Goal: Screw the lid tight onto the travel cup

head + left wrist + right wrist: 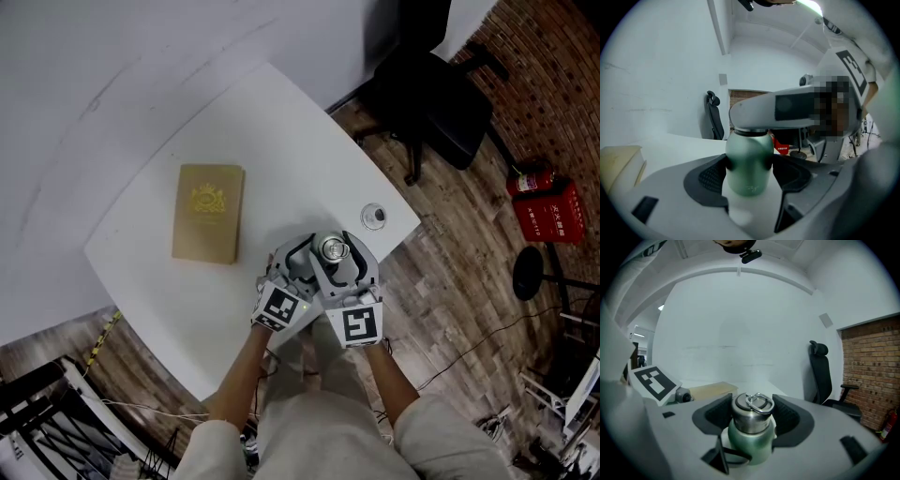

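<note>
Left tool (749, 165) clamps cup (748, 152); right tool (752, 409) clamps lid (751, 418), near table (169, 300) edge.

Left tool (749, 168) and right tool (752, 416) sit close together, jaws of each apparently clamped tight.

Green cup (747, 164), silver lid (750, 420)

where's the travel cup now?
Head view: travel cup at the table's near right edge, right of the tan book, left gripper clamped on its body, right gripper on its lid.
</note>
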Demonstrator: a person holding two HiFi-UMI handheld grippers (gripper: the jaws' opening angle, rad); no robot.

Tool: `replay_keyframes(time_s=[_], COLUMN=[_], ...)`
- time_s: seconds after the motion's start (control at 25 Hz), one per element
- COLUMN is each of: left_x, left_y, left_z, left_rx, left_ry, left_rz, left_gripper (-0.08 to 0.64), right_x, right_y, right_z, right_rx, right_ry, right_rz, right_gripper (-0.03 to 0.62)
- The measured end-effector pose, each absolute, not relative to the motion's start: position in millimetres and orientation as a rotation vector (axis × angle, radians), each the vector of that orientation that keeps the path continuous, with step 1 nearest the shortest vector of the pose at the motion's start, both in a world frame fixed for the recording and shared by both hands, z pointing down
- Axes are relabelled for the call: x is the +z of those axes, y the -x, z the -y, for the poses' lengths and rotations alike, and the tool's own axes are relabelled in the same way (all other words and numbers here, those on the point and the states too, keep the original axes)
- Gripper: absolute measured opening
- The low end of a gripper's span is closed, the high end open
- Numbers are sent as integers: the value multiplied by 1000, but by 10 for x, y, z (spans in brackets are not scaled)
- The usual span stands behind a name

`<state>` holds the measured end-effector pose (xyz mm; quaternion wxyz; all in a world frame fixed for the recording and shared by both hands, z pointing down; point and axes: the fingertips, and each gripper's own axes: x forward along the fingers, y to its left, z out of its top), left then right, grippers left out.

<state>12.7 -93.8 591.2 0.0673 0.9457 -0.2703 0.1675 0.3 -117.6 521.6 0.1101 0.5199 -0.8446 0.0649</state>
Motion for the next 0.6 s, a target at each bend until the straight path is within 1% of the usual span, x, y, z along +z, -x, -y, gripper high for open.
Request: replay_keyframes(time_s=[0.04,0.12,0.16,0.36,0.6], left_x=[5909,5904,5902,5865,5884], left_y=[-126,-130,-134,-159,-143], left_z=[943,945,944,953,962], left_rx=[503,501,501,498,499], left_ry=[-2850,-2847,-2846,-2846,-2849], left_rz=[813,811,810,809,811], left_gripper=[310,310,310,310,310], right_x=[5219,5224,5227,5201,5177], right_y=[12,34,32,-16,77], right_z=[1169,1131,1107,1057,1023], right_rx=[200,207,208,215,179], right_ry=[-1495,-1412,-1373,-1178,-769], right_rz=[2512,2566,2583,2659,2749], right_gripper=[255,301,310,310,310])
